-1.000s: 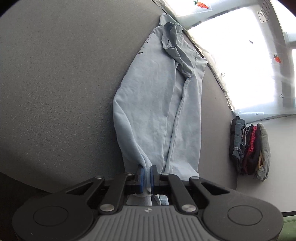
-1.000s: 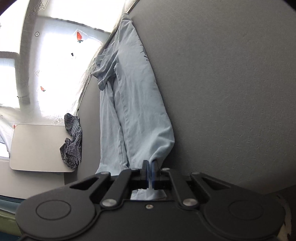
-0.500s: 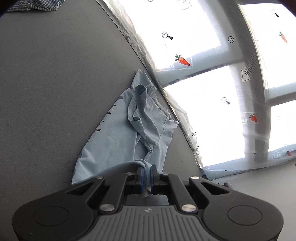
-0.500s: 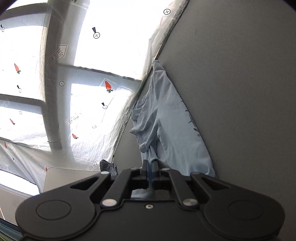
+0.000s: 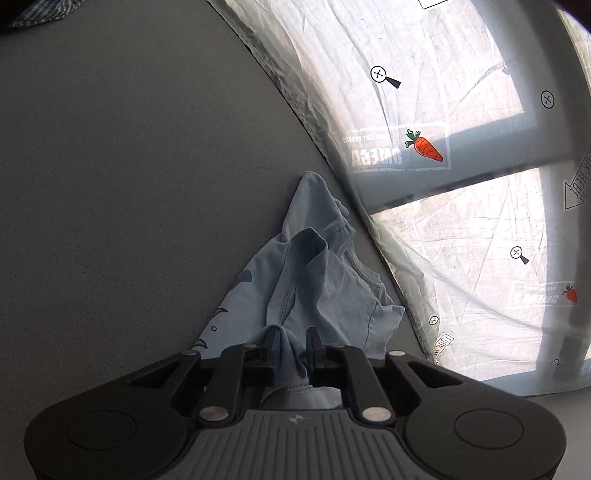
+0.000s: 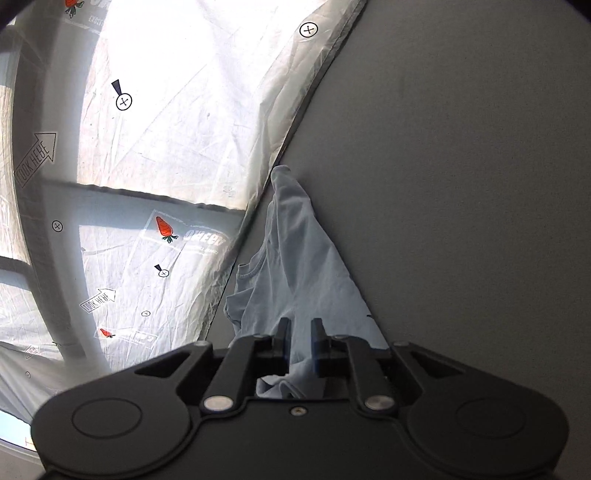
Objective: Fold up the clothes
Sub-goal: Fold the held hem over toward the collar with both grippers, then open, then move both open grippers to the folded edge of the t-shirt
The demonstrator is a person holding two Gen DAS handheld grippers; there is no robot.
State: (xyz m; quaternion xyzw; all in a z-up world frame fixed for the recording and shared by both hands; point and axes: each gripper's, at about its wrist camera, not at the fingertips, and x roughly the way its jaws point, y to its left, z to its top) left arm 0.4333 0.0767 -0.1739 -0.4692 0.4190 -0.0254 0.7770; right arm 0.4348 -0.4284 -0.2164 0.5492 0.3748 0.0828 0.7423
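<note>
Release at the close of a fold-over pass. Found the left gripper [image 5: 291, 334] and the right gripper [image 6: 300, 326] over the near end of a light-blue T-shirt [image 5: 314, 280], each with jaws apart, having just been opening. Left a loose ridge of cloth standing between either pair of jaws, pressed by neither as far as could be told. Placed the T-shirt at the far edge of the grey surface [image 5: 129, 166], one tip touching the line where the surface met the crinkled plastic sheeting [image 5: 443, 240]. Showed the collar and one sleeve uppermost on the sheeting side, a dark print along the opposite side, and a hemmed edge drawn up under the jaws. Judged the sides turned in and the length doubled over, so that the main folds appeared done. Looked untidy, however: rumpled layers, a raised crease near the collar, a sleeve corner poking out toward the sheeting. Judged as left to do: drawing both grippers clear of the cloth, flattening the bundle, perhaps one more fold, and setting it aside. Noted also a checked cloth [image 5: 33, 14] at the far left corner of the surface in the left wrist view, possibly awaiting its turn; too little visible to tell.
</note>
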